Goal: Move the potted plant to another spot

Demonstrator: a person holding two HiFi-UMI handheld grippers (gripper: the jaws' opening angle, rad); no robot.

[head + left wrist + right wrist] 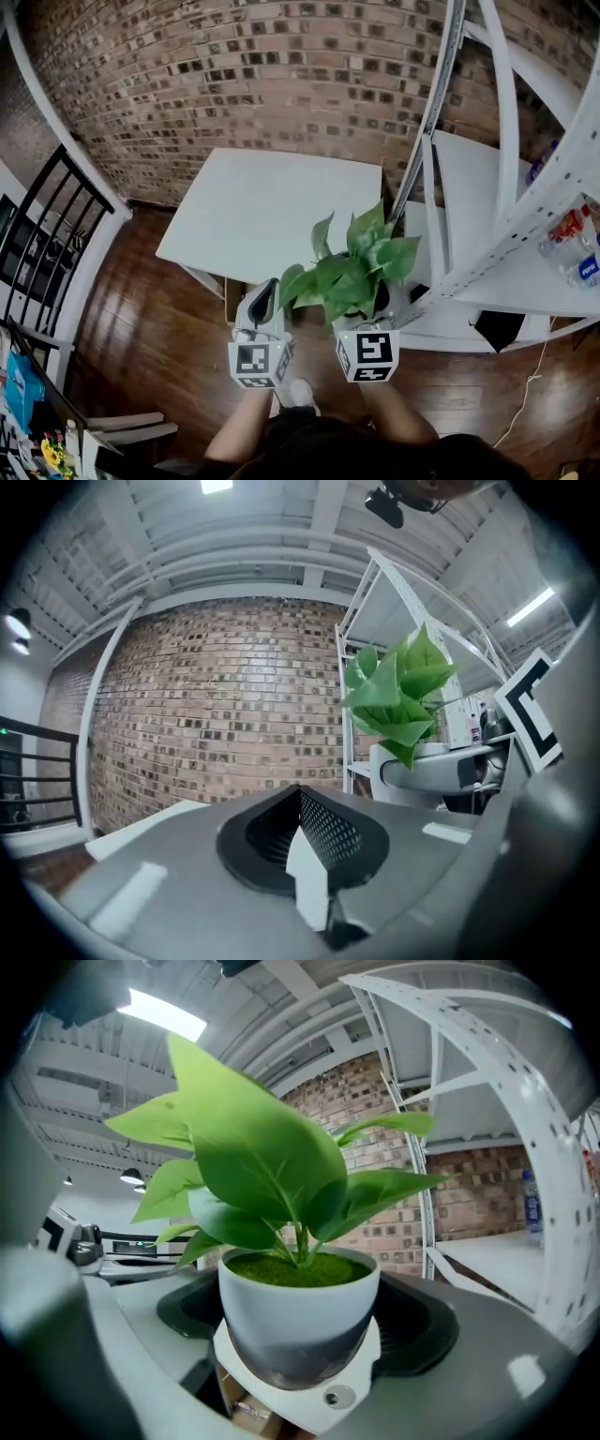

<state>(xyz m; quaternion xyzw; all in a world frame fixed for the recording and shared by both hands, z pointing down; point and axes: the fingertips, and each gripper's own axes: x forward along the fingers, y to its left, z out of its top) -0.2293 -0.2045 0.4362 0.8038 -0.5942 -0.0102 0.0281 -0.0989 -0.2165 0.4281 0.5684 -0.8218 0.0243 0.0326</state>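
While the right gripper clamps its wide-set jaws on the green-leaved potted plant in a small round white pot, the pot sits upright between them, held above a dark wooden floor. Just left of it, the left gripper is closed on nothing. Beyond both grippers stands a square white table. A white metal shelving rack rises to their right. A good carry likely means a level gripper, steady squeeze, and leaves kept clear of the rack's posts.

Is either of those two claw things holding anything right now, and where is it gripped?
The right gripper holds the potted plant by the sides of its pot; the left gripper is shut and empty.
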